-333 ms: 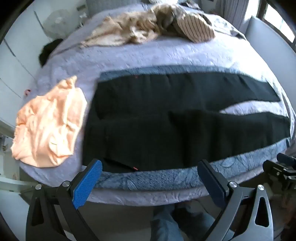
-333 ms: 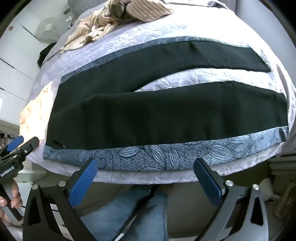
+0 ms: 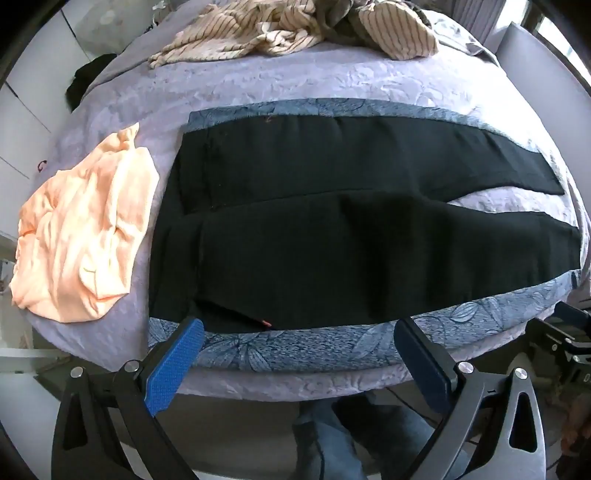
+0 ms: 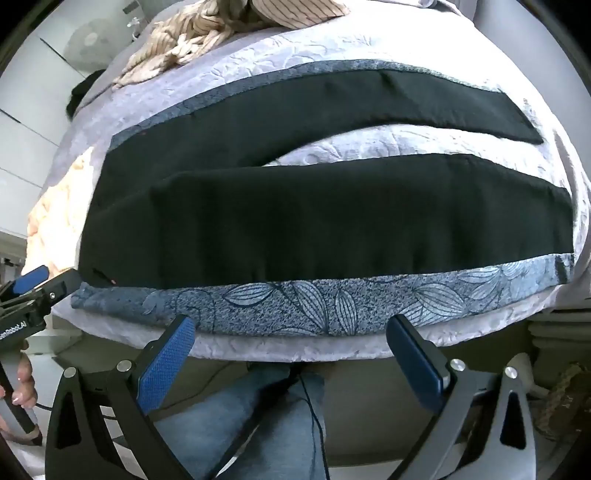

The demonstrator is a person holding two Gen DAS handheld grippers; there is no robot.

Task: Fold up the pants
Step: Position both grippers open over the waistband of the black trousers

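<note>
Lying flat across the middle of both views, the black pants (image 3: 351,229) are spread on a blue leaf-print mat (image 3: 325,339) on top of the pale bed (image 3: 258,92), waist at the left of the frame and the two legs running off to the right, where they part and show a wedge of bed cover between them; in the right wrist view the pants (image 4: 325,229) fill the centre with the mat's edge (image 4: 332,302) just below. They look like soft, thin, light cloth that will drape and sag when lifted, likely to slide a little on the mat and to crease rather than hold a shape, and not fragile. My judgement is that the best holds are along the near edge: the waist corner at lower left of the left view, near the small orange tag (image 3: 265,323), and the near leg's hem at the right, so the near leg can be carried over onto the far one. At upper left lies a peach garment (image 3: 81,236), and a striped heap (image 3: 295,29) sits along the top, both clear of the pants. The left gripper (image 3: 299,354) stands at its widest, empty, hovering short of the mat's near edge; the right gripper (image 4: 291,354) is likewise spread wide, holding and touching nothing
</note>
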